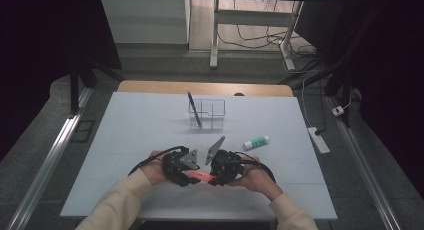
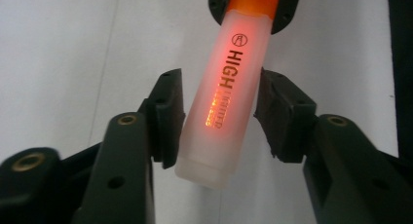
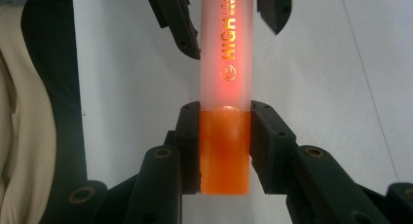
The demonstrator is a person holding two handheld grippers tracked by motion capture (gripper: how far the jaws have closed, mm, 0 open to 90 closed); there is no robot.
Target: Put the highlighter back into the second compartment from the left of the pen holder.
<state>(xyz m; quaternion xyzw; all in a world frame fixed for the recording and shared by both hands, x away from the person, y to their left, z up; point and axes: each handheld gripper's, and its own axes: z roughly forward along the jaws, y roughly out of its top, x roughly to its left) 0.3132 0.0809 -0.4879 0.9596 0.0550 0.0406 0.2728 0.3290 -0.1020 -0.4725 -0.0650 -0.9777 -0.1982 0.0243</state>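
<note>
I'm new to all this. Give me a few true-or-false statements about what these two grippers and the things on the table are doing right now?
1. The right gripper is clamped on the orange end of the highlighter. True.
2. The left gripper squeezes the highlighter tightly. False: its fingers stand open on either side, with a gap.
3. A pen leans in the clear organiser. True.
4. The glue stick stands inside the organiser. False: it lies on the table.

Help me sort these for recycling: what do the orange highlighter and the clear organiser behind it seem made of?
The highlighter looks plastic: a frosted, translucent barrel glowing orange, with gold lettering, and a glossier solid orange cap. The organiser looks like clear, hard plastic, likely acrylic, since the table shows through its walls.
</note>
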